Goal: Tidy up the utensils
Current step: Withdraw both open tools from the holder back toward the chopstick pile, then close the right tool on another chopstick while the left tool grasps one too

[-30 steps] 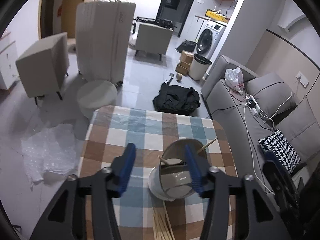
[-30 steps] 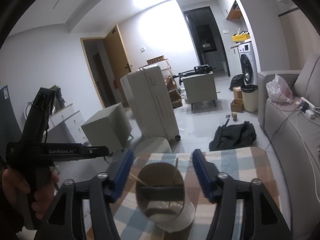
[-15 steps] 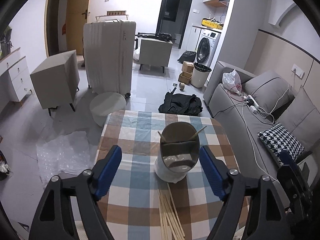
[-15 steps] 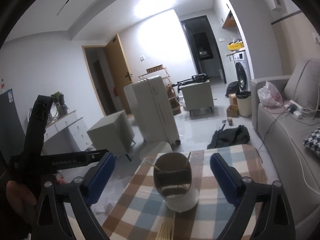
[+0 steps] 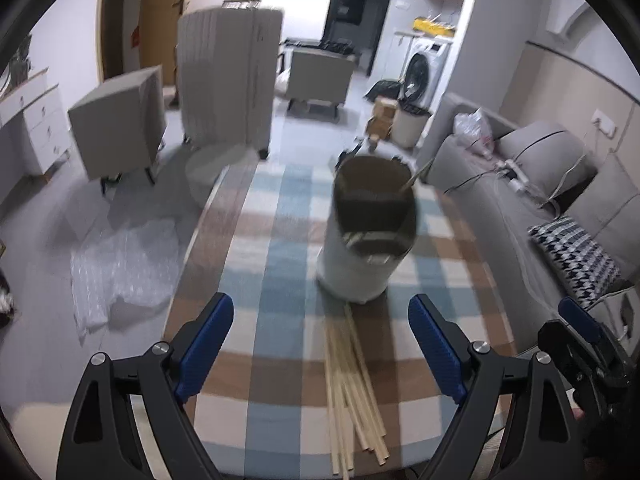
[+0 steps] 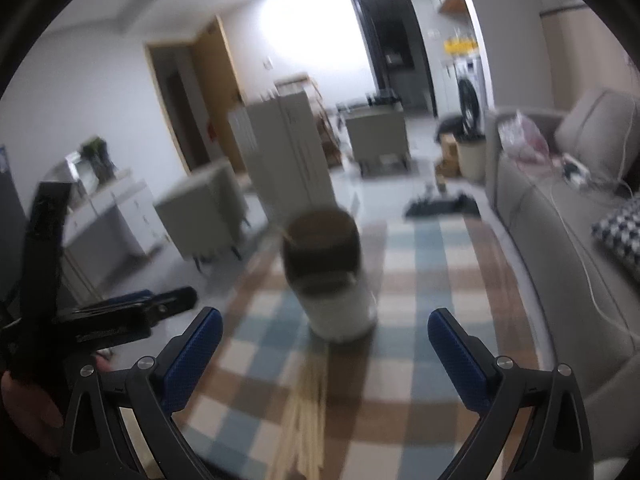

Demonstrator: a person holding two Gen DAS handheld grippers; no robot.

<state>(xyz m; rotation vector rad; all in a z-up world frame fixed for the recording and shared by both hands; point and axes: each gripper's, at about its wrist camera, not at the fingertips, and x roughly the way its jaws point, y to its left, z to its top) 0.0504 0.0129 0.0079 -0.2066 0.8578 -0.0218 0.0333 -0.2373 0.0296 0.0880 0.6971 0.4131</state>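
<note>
A white cylindrical utensil holder [image 5: 366, 240] with a dark divided inside stands on the checkered table [image 5: 272, 264]; a chopstick leans out of it at the right rim. A bundle of wooden chopsticks [image 5: 354, 388] lies on the table in front of it. My left gripper [image 5: 320, 340] is open and empty, above the table's near part, behind the bundle. My right gripper [image 6: 320, 344] is open and empty; its view is blurred and shows the holder [image 6: 332, 276] and the chopsticks [image 6: 306, 420] ahead. The left gripper's body [image 6: 80, 320] shows at its left.
A grey sofa [image 5: 540, 208] with a houndstooth cushion [image 5: 576, 260] runs along the table's right side. Bubble wrap [image 5: 120, 272] lies on the floor at left. A white suitcase [image 5: 228, 76], a round stool [image 5: 212, 168] and grey cabinets stand beyond the table.
Both grippers have opened wide and pulled back from the holder toward the table's near edge. The chopstick bundle now shows in full in front of the holder.
</note>
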